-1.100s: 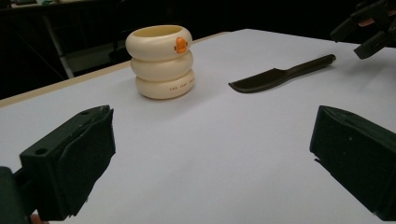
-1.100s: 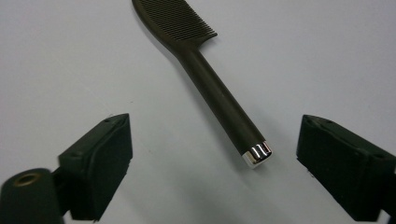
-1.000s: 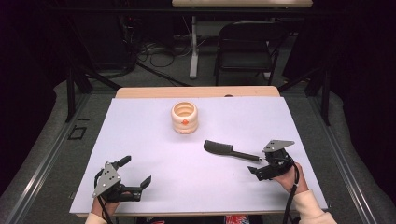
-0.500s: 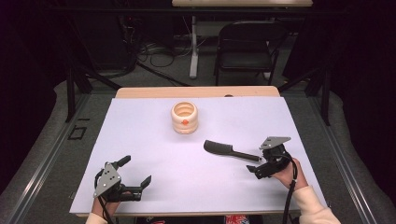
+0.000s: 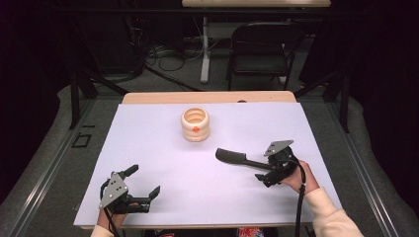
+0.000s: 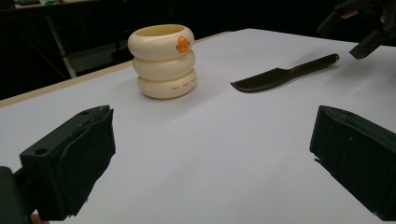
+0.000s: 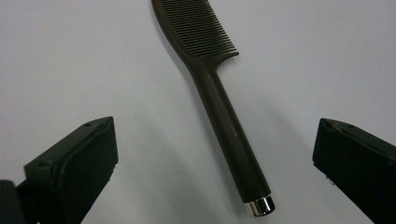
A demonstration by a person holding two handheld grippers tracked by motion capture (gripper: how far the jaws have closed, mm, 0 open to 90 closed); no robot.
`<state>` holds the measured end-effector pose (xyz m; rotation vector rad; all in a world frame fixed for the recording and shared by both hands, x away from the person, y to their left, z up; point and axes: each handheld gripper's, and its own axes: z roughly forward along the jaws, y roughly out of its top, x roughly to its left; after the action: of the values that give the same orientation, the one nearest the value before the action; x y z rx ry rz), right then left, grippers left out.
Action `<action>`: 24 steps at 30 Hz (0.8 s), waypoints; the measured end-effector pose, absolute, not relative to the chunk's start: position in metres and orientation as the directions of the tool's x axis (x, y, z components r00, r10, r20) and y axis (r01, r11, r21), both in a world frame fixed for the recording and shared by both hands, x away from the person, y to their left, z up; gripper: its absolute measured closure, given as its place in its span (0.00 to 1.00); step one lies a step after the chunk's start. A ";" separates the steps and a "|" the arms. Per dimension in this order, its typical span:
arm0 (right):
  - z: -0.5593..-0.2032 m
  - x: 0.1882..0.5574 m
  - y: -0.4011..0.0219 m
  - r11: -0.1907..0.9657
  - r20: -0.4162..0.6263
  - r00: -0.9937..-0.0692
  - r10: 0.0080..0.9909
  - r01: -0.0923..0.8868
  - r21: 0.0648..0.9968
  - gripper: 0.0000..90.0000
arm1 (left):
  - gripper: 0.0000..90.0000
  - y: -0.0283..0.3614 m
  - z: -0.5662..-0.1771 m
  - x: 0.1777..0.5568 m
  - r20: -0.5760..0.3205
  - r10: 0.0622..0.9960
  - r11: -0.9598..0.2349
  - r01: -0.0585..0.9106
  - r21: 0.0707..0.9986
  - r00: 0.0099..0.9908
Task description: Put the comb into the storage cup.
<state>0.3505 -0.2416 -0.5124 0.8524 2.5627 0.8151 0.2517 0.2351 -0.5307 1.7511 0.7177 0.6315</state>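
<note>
Slim dark brown plastic comb (image 7: 212,81) laid flat on white bench (image 5: 163,163), at 4 o'clock from cream ringed cup (image 5: 195,124). Judged light, stiff, slippery; best gripped mid-handle. Right gripper (image 5: 263,178) fingers spread wide astride handle; left gripper (image 5: 143,190) wide, nothing held.

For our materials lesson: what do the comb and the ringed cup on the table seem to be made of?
Comb: probably dark matte plastic, moulded in one piece with fine teeth; its end cap looks like shiny metal, or chromed plastic.
Ringed cup: cream, smooth with a soft sheen, likely plastic or silicone; the orange dot looks like the same material.
</note>
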 end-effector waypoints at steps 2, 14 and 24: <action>-0.511 0.353 -0.239 0.666 -0.121 -0.774 0.621 0.440 0.602 0.00 | 0.00 0.235 -0.531 0.252 0.063 0.734 -0.228 0.158 0.961 0.676; -0.509 0.367 -0.225 0.734 -0.138 -0.814 0.565 0.419 0.535 0.00 | 0.00 0.235 -0.531 0.251 0.062 0.736 -0.228 0.160 0.960 0.675; -0.513 0.380 -0.212 0.780 -0.139 -0.839 0.526 0.410 0.473 0.00 | 0.00 0.235 -0.531 0.252 0.061 0.734 -0.228 0.161 0.960 0.676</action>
<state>0.3799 -0.2120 -0.5126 0.7266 2.7096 0.6318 0.2517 0.2352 -0.5309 1.7517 0.7208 0.6274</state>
